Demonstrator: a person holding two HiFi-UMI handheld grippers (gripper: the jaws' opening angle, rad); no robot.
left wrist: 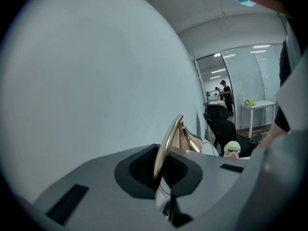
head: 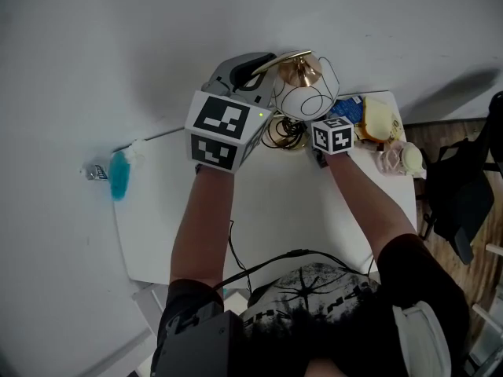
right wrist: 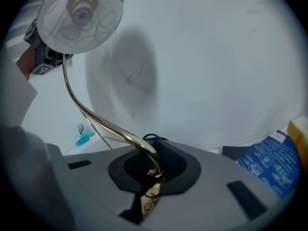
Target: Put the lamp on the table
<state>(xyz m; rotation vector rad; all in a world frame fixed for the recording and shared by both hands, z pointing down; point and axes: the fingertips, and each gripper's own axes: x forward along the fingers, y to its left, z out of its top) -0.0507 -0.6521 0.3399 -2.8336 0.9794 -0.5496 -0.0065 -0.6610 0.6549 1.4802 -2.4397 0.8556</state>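
Observation:
The lamp has a curved gold arm point(head: 281, 59) and a white shade point(head: 302, 100) wrapped in thin wire. It is held over the far edge of the white table point(head: 283, 210). My left gripper point(head: 255, 71) is shut on the upper part of the gold arm point(left wrist: 168, 141), which runs up between the jaws. My right gripper point(head: 313, 137) is shut on the lower end of the same arm point(right wrist: 120, 134), with the shade point(right wrist: 79, 16) up at the left. The lamp's black cord point(head: 287, 136) lies coiled under the shade. Whether the lamp touches the table is hidden.
At the table's far right corner lie a blue packet point(head: 350, 110), a yellow item point(head: 377, 120) and a pink and green item point(head: 401, 159). A blue object point(head: 119, 175) sits at the table's left edge. A black chair point(head: 464, 187) stands to the right; a white wall is close behind.

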